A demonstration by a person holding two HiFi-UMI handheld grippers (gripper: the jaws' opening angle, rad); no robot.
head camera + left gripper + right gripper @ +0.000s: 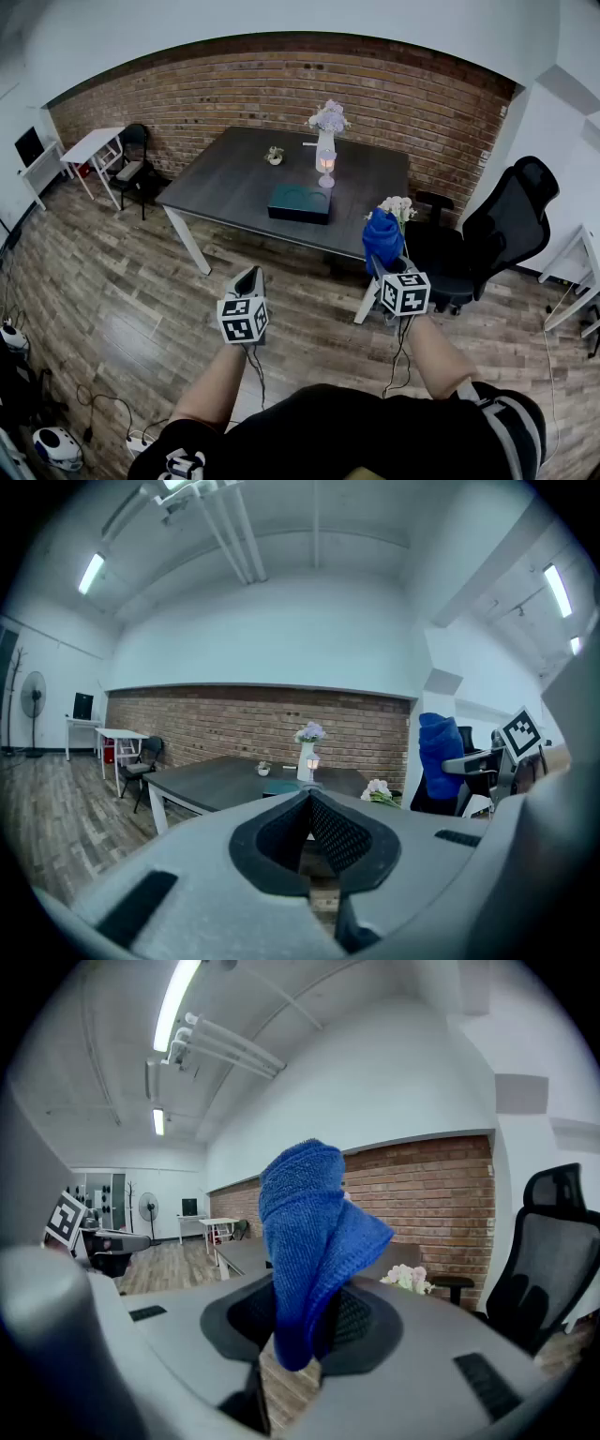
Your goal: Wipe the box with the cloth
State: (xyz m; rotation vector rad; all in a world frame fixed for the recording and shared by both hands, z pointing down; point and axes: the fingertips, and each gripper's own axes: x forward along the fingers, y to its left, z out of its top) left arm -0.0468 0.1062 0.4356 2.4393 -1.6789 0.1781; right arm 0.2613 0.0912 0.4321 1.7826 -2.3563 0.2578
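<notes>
The dark teal box (299, 202) lies flat near the front edge of the dark grey table (225, 183), well ahead of both grippers. In the left gripper view the box (284, 787) shows just above the jaw tips. My right gripper (386, 266) is shut on a bunched blue cloth (382, 238), held upright off the table's right front corner. From the right gripper view the cloth (314, 1227) stands up out of the right gripper (302, 1288) and hides the box. My left gripper (248, 276) hangs over the floor, its jaws shut with nothing between them; the left gripper (309, 795) shows tips meeting.
On the table stand a white vase of flowers (326, 139), a small lantern (326, 169) and a small pot (274, 156). White flowers (397, 206) lie at its right corner. A black office chair (502, 234) stands right; a white desk (92, 145) and black chair (136, 165) far left. Cables (94, 412) lie on the floor.
</notes>
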